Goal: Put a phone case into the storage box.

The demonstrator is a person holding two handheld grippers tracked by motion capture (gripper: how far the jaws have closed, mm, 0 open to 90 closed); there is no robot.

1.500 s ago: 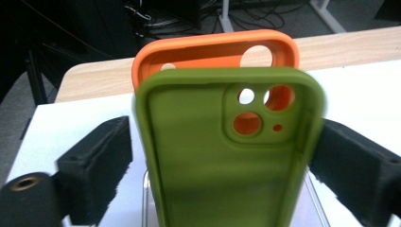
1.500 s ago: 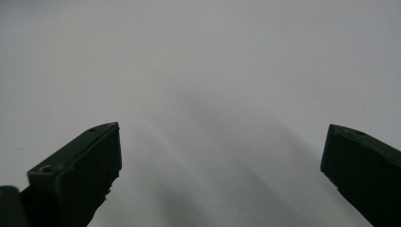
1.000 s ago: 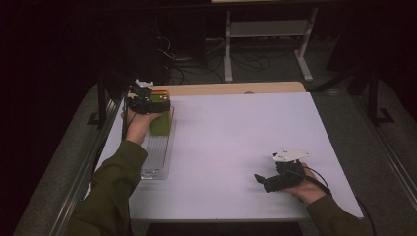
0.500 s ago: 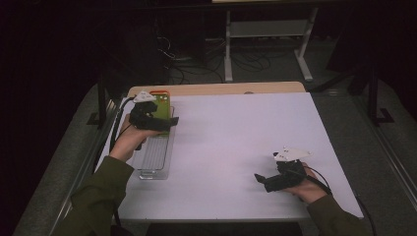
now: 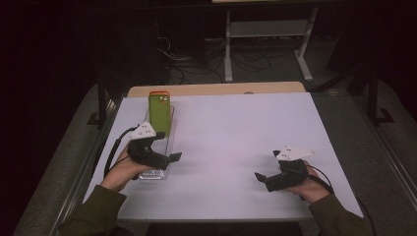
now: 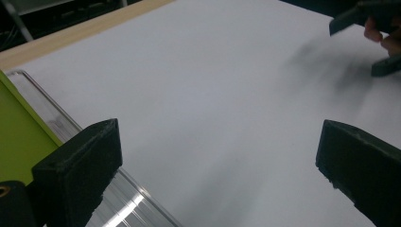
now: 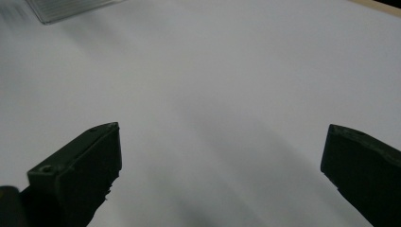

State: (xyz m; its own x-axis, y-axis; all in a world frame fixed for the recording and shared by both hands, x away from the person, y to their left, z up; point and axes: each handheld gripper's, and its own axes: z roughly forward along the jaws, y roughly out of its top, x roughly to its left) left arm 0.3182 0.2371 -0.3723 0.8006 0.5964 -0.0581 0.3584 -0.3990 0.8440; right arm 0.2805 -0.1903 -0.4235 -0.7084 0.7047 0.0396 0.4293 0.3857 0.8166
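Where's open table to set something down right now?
The widest bare patch is mid-table, between the clear tray holding the green phone and the right gripper. The far right corner is also free. The left edge is crowded: the tray and the left gripper.

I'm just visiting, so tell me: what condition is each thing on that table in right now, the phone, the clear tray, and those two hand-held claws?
Green phone: lying in the tray's far end, back side up, not gripped.
Clear tray: flat on the table, near the left edge.
Left gripper: open, holding nothing, above the tray's near end.
Right gripper: open, holding nothing, low over bare table.
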